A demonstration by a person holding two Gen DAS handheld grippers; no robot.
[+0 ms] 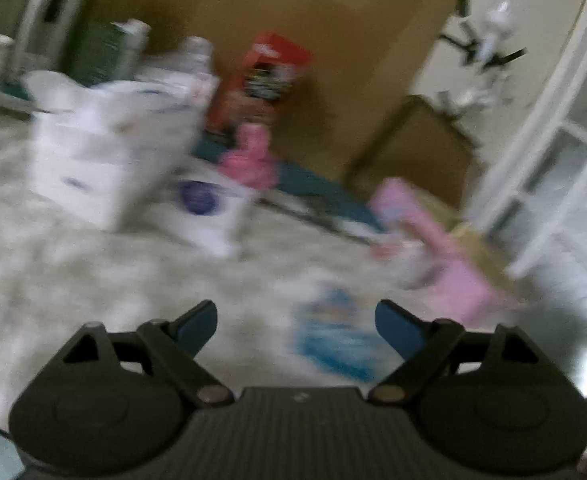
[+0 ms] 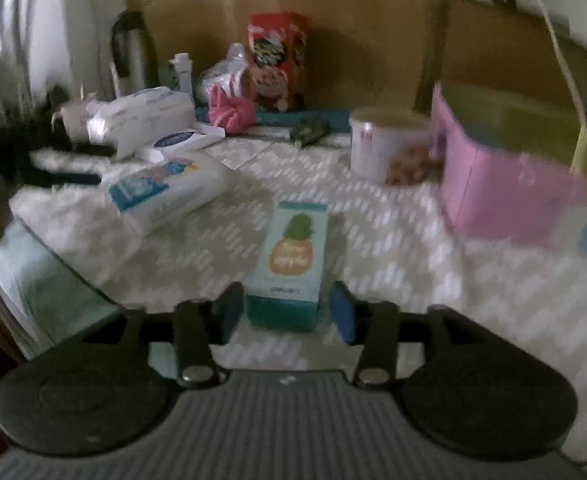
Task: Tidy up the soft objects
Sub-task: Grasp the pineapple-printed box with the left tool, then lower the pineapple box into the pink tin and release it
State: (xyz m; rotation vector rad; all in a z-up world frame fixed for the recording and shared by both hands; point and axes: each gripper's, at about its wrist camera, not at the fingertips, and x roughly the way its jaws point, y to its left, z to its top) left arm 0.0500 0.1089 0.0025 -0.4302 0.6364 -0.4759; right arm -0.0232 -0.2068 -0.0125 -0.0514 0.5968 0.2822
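In the right wrist view my right gripper (image 2: pixel 287 310) has its blue pads on both sides of a teal pack with a pineapple print (image 2: pixel 293 264) that rests on the patterned cloth (image 2: pixel 393 248); contact with the pads is unclear. A white wipes pack with a blue label (image 2: pixel 165 194) lies to its left. A pink box (image 2: pixel 509 184) stands at the right. The left wrist view is blurred. My left gripper (image 1: pixel 295 326) is open and empty above the cloth, near a blue-printed pack (image 1: pixel 335 340). The pink box (image 1: pixel 433 240) shows at its right.
A red snack box (image 2: pixel 279 60), a pink fluffy item (image 2: pixel 231 112), a white tub of nuts (image 2: pixel 389 146), a dark flask (image 2: pixel 131 48) and white packs (image 2: pixel 145 114) stand at the back against brown cardboard. A tall white pack (image 1: pixel 105 144) is left of my left gripper.
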